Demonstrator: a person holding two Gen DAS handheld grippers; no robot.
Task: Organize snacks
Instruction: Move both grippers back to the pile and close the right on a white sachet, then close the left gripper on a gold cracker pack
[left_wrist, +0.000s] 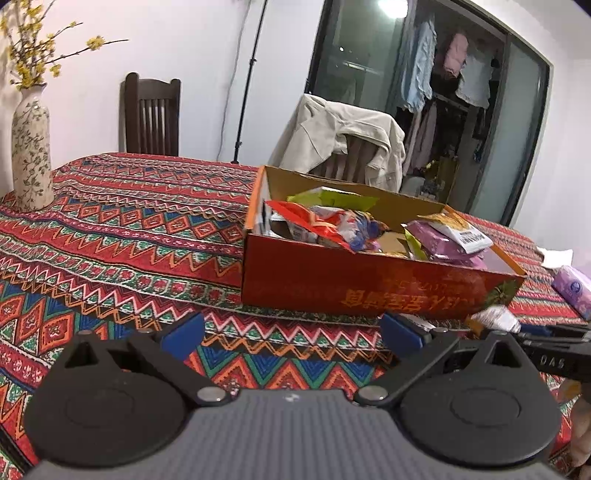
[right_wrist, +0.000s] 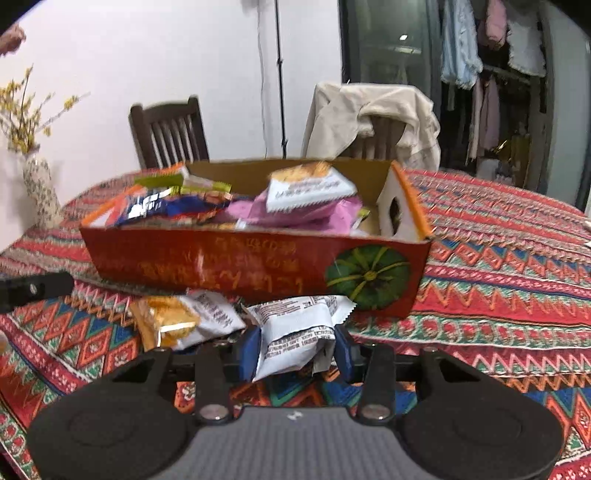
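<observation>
Here, right gripper (right_wrist: 295, 349) clamped on white packet (right_wrist: 291, 332) — left gripper (left_wrist: 291, 332) wide, empty

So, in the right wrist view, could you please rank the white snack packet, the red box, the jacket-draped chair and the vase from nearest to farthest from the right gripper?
1. White snack packet: clamped in the right gripper.
2. Red box: just beyond, centre of the table.
3. Vase: far left on the table.
4. Jacket-draped chair: behind the table, right of centre.
</observation>
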